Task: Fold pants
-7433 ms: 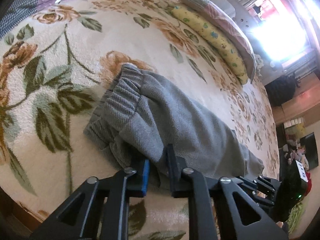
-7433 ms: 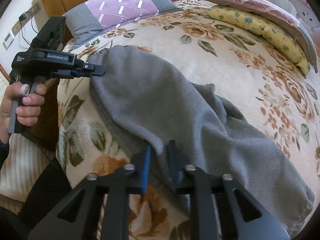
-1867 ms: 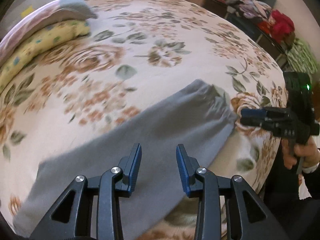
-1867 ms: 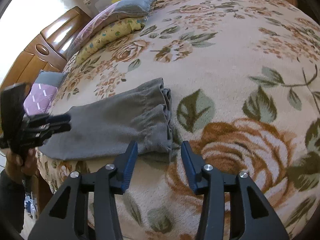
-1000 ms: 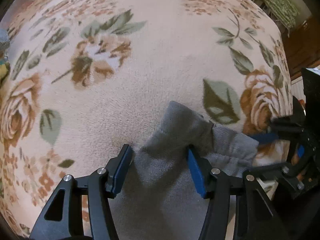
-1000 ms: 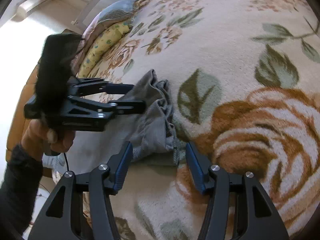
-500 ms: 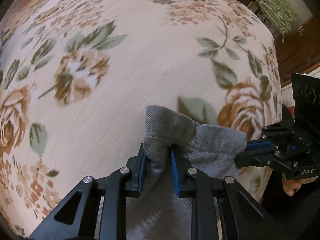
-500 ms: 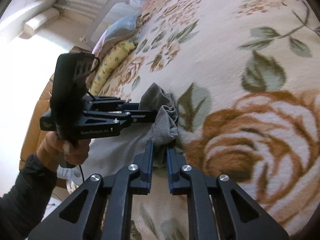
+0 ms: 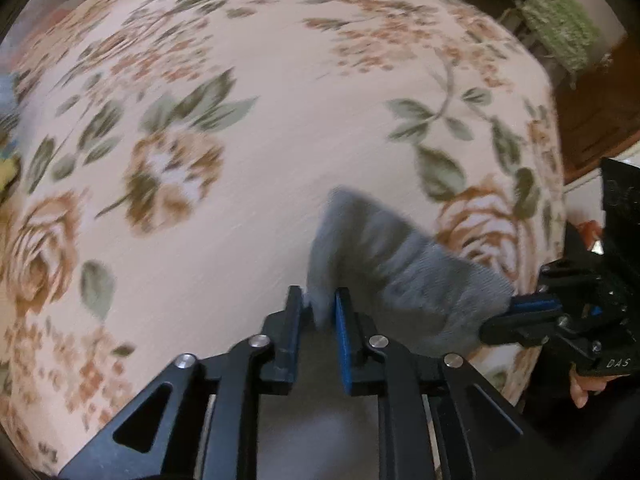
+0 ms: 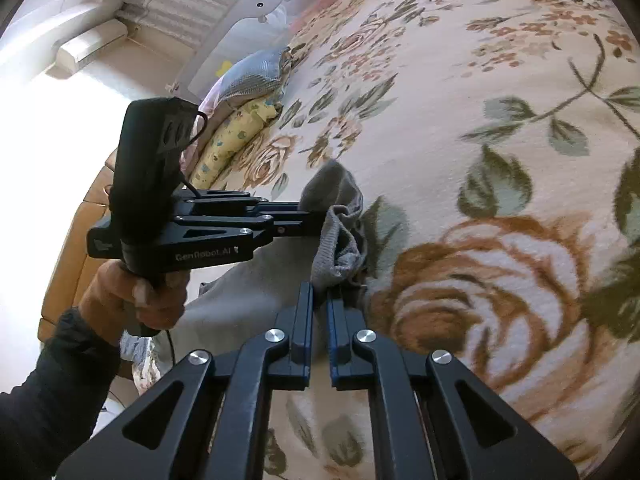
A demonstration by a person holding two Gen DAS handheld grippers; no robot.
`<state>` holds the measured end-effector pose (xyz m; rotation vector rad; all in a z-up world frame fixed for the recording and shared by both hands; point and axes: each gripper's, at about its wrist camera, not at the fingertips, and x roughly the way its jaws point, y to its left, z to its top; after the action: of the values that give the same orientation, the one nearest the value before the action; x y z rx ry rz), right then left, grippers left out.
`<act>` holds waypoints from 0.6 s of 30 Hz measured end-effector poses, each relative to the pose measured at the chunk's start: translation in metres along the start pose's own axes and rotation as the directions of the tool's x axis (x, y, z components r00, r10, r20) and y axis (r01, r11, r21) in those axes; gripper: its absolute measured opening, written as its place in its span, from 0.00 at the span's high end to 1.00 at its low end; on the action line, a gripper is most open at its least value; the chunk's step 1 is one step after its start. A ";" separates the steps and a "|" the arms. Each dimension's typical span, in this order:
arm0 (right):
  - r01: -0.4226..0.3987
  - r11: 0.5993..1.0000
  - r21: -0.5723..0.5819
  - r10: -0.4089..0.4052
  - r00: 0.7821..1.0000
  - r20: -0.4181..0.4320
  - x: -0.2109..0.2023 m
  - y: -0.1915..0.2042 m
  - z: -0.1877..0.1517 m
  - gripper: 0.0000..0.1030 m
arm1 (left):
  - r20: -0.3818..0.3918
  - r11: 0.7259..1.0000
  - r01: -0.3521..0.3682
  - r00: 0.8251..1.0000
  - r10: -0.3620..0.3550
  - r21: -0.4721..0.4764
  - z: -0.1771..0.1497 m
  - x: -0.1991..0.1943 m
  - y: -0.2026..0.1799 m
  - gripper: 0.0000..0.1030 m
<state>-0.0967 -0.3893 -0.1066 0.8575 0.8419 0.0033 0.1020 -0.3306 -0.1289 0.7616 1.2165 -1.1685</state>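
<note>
Both grippers pinch the grey pants' (image 9: pixel 404 264) cuff end over the floral blanket (image 9: pixel 240 160): left gripper (image 9: pixel 318 308) and right gripper (image 10: pixel 320 300) still tightening on cloth.

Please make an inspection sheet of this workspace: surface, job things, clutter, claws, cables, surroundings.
Surface: floral bedspread, bare beyond the pants.
Job's things: grey pants, cuff end raised off the bedspread.
Clutter: nothing seen near the pants.
Claws: left claw closing, pads pressing on cuff fabric; right claw closing, pads pressing on the cuff.
Cables: thin black cable on the left claw's body.
Surroundings: pillows at the far edge; green cloth beyond the bed.
</note>
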 end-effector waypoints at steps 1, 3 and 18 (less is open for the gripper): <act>0.025 1.000 -0.010 -0.026 1.000 -0.009 0.002 0.001 0.001 0.93 | 0.002 1.000 -0.009 1.000 0.009 -0.005 -0.005 -0.004 0.004 0.77; 0.106 0.994 -0.019 -0.106 0.994 -0.014 0.004 0.001 0.003 0.89 | 0.011 0.999 -0.025 1.000 0.026 -0.029 -0.018 -0.014 0.012 0.68; 0.172 0.981 -0.090 -0.172 0.985 0.007 0.000 0.029 -0.006 0.82 | 0.234 0.876 -0.033 0.958 0.165 -0.481 -0.212 -0.124 0.061 0.65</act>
<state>-0.0913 -0.3659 -0.0896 0.6978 0.9080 -0.1090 0.1039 -0.0852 -0.0667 0.2791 1.1528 -0.8055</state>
